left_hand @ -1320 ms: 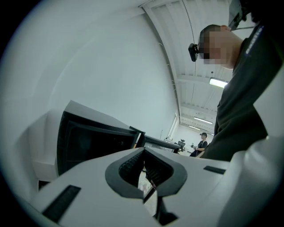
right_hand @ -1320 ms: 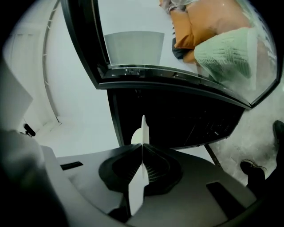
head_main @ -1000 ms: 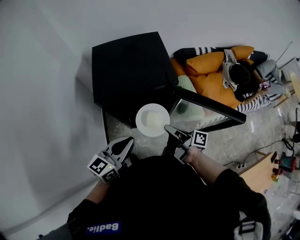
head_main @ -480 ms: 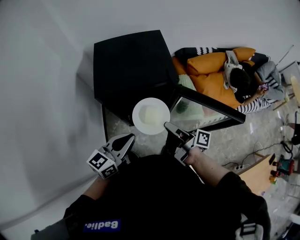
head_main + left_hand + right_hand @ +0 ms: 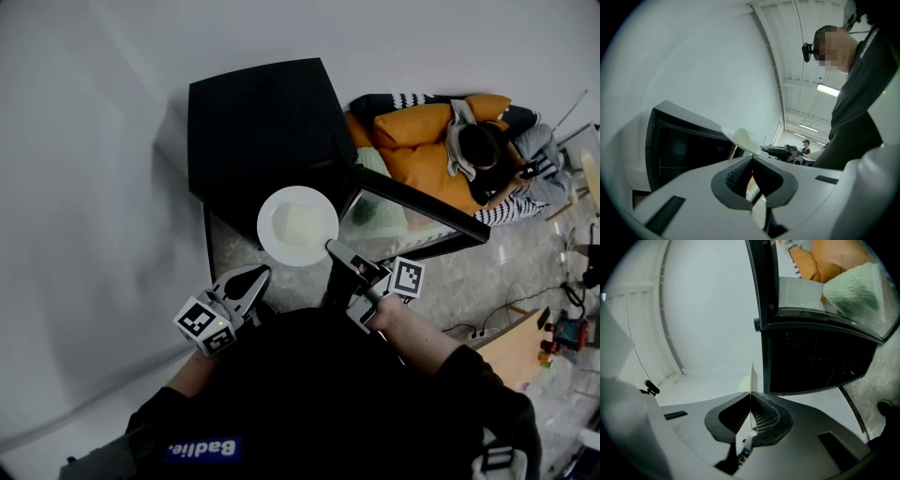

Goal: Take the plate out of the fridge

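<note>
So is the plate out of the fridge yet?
Pretty much. Done: the fridge door stands open and the white plate is outside, in the air in front of the black fridge. In hand: the right gripper is shut on the plate's rim; the left gripper is shut and empty. Left: perhaps setting the plate down somewhere and closing the door.

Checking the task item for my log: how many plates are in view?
1. The white plate is gripped by its rim in the right claw, held out in front of the black fridge. The fridge's inside is not visible, so others may be hidden.
</note>
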The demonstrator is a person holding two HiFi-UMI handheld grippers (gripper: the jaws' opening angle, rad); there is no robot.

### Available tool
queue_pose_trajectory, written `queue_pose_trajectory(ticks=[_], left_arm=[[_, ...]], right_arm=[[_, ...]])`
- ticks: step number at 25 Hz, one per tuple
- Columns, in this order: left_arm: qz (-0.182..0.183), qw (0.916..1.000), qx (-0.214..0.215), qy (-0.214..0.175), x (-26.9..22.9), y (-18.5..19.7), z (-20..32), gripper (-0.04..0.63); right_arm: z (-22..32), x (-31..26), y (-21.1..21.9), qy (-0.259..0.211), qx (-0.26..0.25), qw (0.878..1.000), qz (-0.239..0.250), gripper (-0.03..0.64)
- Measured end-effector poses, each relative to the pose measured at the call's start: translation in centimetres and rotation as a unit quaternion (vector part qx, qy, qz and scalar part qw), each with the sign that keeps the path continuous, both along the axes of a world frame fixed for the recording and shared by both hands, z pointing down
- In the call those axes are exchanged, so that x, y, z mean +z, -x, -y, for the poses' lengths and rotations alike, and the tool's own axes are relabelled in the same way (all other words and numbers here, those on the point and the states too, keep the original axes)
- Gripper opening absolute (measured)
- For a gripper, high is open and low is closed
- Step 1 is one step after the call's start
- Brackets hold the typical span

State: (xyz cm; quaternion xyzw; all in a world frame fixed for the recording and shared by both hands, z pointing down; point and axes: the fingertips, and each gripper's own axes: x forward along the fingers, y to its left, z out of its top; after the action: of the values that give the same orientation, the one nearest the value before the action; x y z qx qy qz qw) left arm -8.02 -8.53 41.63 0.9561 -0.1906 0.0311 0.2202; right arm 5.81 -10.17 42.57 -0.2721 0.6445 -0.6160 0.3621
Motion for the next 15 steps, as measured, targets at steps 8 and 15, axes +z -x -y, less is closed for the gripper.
queue_pose_trajectory(ticks=[8, 15], left_arm=[[-0.003, 1.0, -0.002, 0.004, -0.23, -0.12, -0.38, 0.008], [0.002, 1.0, -0.004, 0.006, -0.02, -0.23, -0.09, 0.008]], right_arm=[[-0.55, -0.02, -0.02, -0.001, 0.002, 1.0, -0.01, 0.015], [-0.13, 0.13, -0.16, -0.002, 0.002, 1.0, -0.008, 0.015]])
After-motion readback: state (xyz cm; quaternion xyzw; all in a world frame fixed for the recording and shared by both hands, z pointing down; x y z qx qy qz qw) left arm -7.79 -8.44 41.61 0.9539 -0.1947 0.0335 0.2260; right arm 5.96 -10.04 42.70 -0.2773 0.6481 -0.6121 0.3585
